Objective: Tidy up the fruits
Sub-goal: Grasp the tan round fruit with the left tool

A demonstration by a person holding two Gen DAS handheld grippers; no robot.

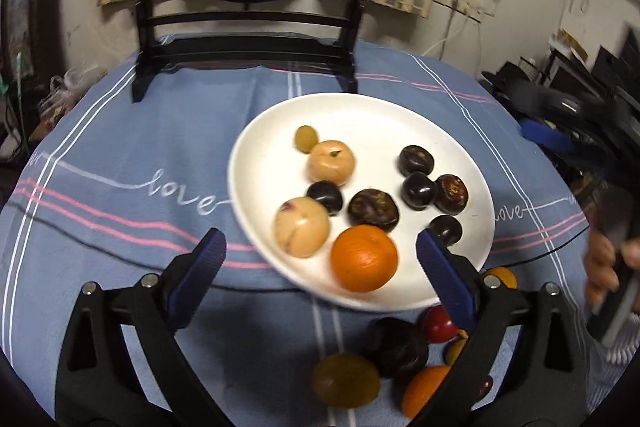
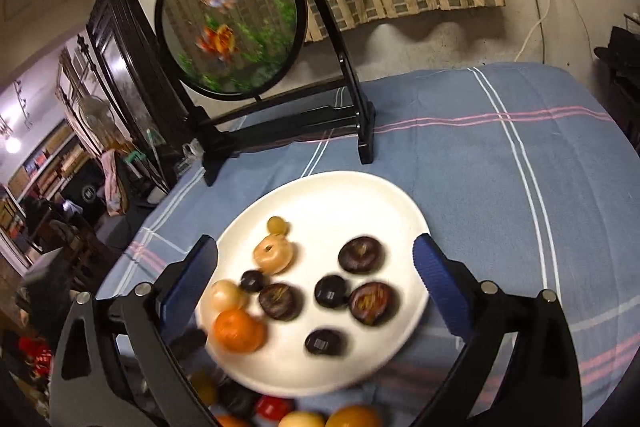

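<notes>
Looking along the left claw [image 1: 320, 259], both blue-padded fingers stand wide apart with nothing between them, hovering over the near rim of the round white plate [image 1: 404, 115], which sits on the desk under a blue striped tablecloth [image 1: 120, 147]. On the plate lie a bright orange citrus fruit [image 1: 364, 258] just ahead of the claw, two pale peach-coloured fruits, a small yellowish one and several dark glossy plum-like fruits. Off the plate, on the cloth nearest the camera, a loose cluster waits — a dark fruit [image 1: 396, 347], a small red one [image 1: 438, 323], an olive-yellow one [image 1: 346, 381] and another orange one [image 1: 426, 389]. A hand shows at the right edge, blurred. From the right wrist, the right claw [image 2: 316, 267] is likewise spread wide and empty above the same plate, with unplaced fruits along the bottom edge, the red one [image 2: 272, 407] among them. No fruit is carried at this moment, so the step in hand looks like picking the next one. That calls for dropping a claw back toward the near cluster, straddling a single fruit clear of its neighbours — they sit close and would roll — then closing gently.
</notes>
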